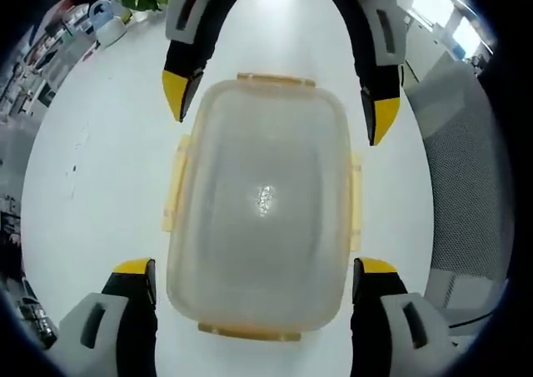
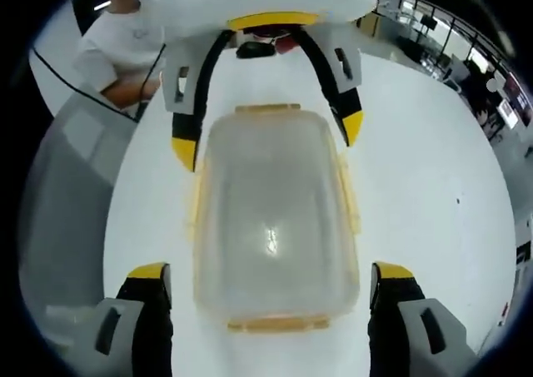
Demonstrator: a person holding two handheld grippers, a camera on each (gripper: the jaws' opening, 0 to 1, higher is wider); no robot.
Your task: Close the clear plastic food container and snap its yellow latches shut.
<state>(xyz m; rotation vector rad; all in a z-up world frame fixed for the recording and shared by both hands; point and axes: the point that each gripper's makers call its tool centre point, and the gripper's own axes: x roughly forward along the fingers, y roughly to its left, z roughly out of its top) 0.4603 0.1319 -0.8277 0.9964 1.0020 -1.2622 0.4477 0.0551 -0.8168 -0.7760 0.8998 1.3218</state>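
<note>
On the white table [image 1: 100,186], one container [image 1: 262,206] sits between two released hand-held grippers.

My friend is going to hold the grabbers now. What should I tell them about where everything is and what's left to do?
Left gripper: open, a jaw on each side of the near end of the clear plastic food container, not touching it.
Right gripper: open too, straddling the opposite end; it also shows across the box in the left gripper view.
The container sits on the white table with its lid on top.
Yellow latches line all four sides. Whether any has clicked shut is hard to tell, so treat them as not done.
Left to do: press the lid down, then snap each latch.
</note>
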